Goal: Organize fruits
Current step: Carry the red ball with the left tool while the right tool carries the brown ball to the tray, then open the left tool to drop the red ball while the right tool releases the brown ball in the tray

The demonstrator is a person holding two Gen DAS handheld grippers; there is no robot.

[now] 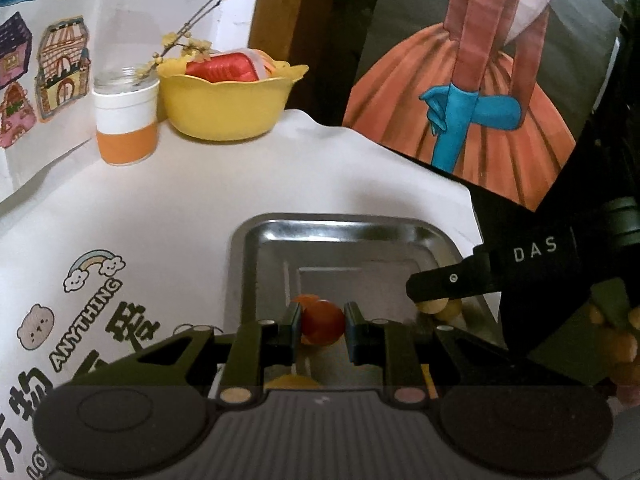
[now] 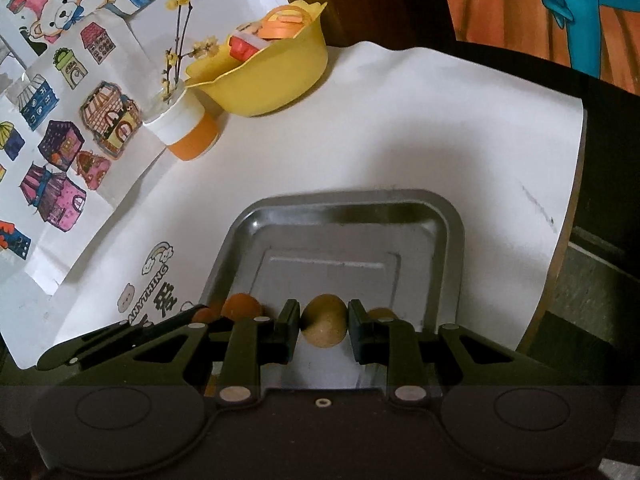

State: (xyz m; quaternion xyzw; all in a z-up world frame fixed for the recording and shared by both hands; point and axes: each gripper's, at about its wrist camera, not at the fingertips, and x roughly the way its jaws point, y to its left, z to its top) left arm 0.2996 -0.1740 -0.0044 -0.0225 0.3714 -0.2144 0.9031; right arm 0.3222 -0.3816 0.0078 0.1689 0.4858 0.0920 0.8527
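In the left wrist view my left gripper [image 1: 322,328] is shut on a small red round fruit [image 1: 323,321], low over the near part of a metal tray [image 1: 340,236]. An orange fruit [image 1: 305,301] lies just behind it. One of the right gripper's fingers [image 1: 448,280] reaches in from the right over a yellowish fruit [image 1: 434,307]. In the right wrist view my right gripper [image 2: 324,328] is shut on a tan round fruit [image 2: 324,321] over the same tray [image 2: 344,204]. An orange fruit [image 2: 240,306] sits to its left, and another tan fruit [image 2: 380,314] peeks out behind the right finger.
A yellow bowl [image 1: 228,100] with red and orange items stands at the back of the white tablecloth. Beside it is an orange-and-white jar [image 1: 125,124] holding flower twigs. Pale round fruits [image 1: 624,344] show at the right edge. The table edge [image 2: 568,216] runs along the right.
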